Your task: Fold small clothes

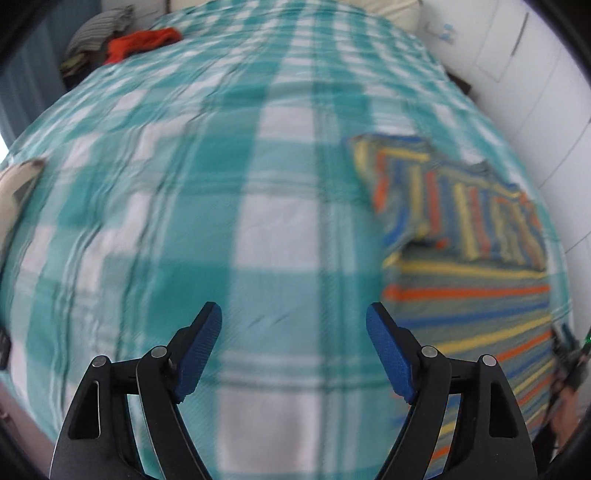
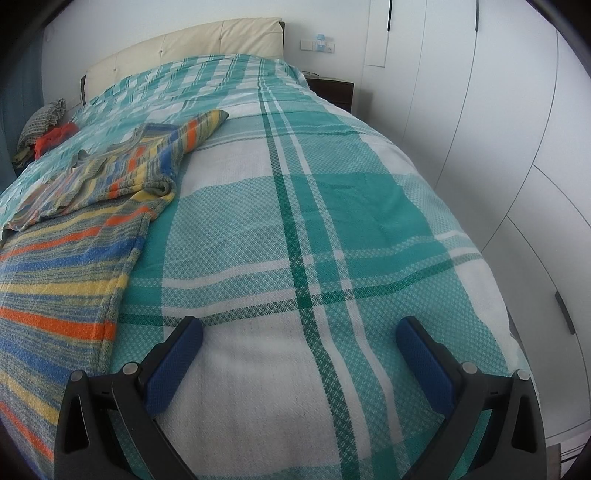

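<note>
A small striped shirt [image 2: 66, 258] in grey, blue, orange and yellow lies on the teal and white checked bedspread [image 2: 332, 221], its top part and one sleeve folded over. It also shows in the left wrist view [image 1: 469, 273], at the right. My left gripper [image 1: 294, 314] is open and empty above bare bedspread, left of the shirt; this view is blurred. My right gripper [image 2: 299, 328] is open and empty above the bedspread, right of the shirt's lower hem.
A pile of other clothes, red [image 1: 140, 42] and grey striped [image 1: 99, 31], lies at the far left of the bed. A cream headboard [image 2: 184, 48] is at the back. White wardrobe doors [image 2: 498, 129] and a dark nightstand [image 2: 334, 92] flank the bed's right side.
</note>
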### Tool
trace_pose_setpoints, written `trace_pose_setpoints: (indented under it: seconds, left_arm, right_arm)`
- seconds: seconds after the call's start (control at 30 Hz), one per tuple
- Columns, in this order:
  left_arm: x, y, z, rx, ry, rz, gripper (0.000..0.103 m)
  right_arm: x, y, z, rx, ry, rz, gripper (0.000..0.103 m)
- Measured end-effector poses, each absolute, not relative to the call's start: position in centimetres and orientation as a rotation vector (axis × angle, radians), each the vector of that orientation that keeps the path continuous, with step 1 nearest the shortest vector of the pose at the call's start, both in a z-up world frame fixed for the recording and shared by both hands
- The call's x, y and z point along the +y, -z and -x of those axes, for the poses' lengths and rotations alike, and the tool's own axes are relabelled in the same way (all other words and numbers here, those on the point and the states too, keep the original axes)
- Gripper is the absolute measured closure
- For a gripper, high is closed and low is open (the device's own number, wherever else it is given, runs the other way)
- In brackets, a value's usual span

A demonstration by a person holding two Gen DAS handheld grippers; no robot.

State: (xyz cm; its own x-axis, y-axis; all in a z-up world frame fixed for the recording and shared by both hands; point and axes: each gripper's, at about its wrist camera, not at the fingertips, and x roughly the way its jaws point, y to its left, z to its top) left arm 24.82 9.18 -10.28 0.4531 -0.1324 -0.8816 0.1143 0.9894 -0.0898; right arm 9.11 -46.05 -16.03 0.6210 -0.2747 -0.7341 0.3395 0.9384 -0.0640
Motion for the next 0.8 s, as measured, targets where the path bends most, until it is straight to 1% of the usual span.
trace_pose_setpoints:
  seconds: [0.07, 0.2, 0.27, 0.3, 0.33, 0.43, 0.8]
  left_arm:
    - [10.5, 11.6, -22.9, 1.089, 0.123, -0.001, 0.020]
    - [10.8, 14.2, -20.8, 1.038, 0.072, -0.021, 0.012]
    - [10.9, 16.0, -20.2, 1.006, 0.018, -0.029, 0.010]
    - [11.3, 16.6, -19.9, 0.986, 0.002, -0.023, 0.003]
    - [11.7, 17.1, -19.6, 0.955, -0.007, -0.005, 0.000]
    - [12.9, 17.9, -18.7, 0.890, 0.013, 0.072, 0.000]
    - [13.2, 18.3, -18.5, 0.842, 0.031, 0.083, 0.000]
  right_arm:
    - [-46.0, 16.0, -9.1, 0.829, 0.354, -0.083, 0.000]
    - [-46.0, 16.0, -9.2, 0.829, 0.357, -0.079, 0.000]
    - [-46.0, 16.0, -9.1, 0.830, 0.358, -0.078, 0.000]
    - [-46.0, 16.0, -9.1, 0.829, 0.357, -0.079, 0.000]
    - [-46.0, 16.0, -9.1, 0.828, 0.355, -0.082, 0.000]
    - [-46.1, 16.0, -9.2, 0.829, 0.352, -0.086, 0.000]
    - [-46.0, 16.0, -9.3, 0.831, 0.358, -0.078, 0.000]
